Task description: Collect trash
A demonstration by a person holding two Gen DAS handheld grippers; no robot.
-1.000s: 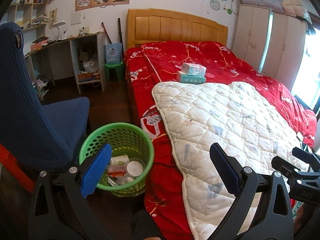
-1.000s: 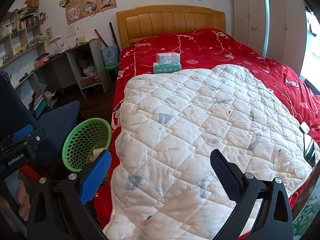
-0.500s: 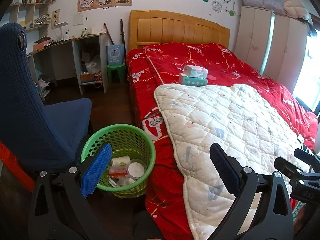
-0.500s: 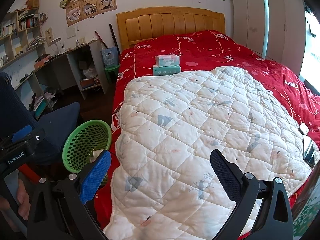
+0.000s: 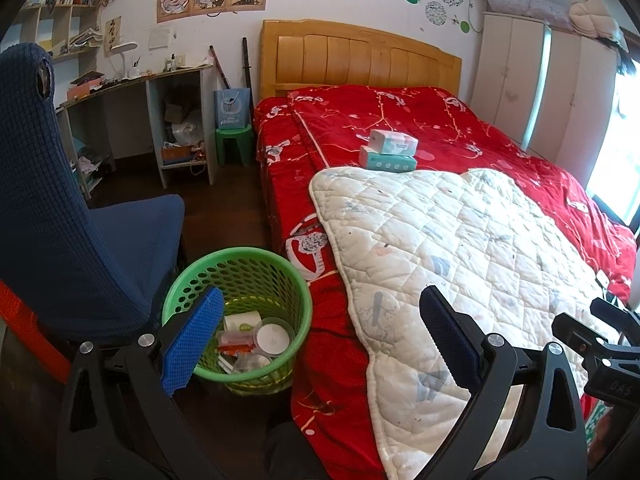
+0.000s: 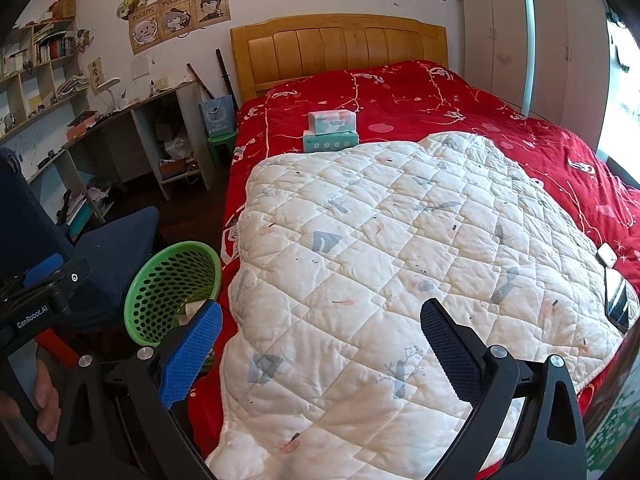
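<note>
Both tongs spread, empty: left tongs (image 5: 320, 332) over green bin (image 5: 240, 268) holding trash; right tongs (image 6: 320, 344) over white quilt (image 6: 400, 248) on red bed (image 6: 420, 96).

The green waste basket (image 5: 240, 268) is perforated plastic with a slight sheen. The white quilt (image 6: 400, 240) is soft stitched cloth, matt and puffy, lying on a red bedspread (image 5: 400, 120) of smooth printed fabric. The headboard (image 5: 360, 56) is varnished wood, faintly glossy. The chair (image 5: 60, 200) wears a dark blue cover of coarse waffle-knit cloth. Both tissue packs (image 6: 330, 132) are wrapped in shiny plastic film. The left claw (image 5: 320, 344) and right claw (image 6: 320, 352) have matt black plastic frames, dimpled blue rubbery pads (image 5: 192, 340) and bright metal screws.
</note>
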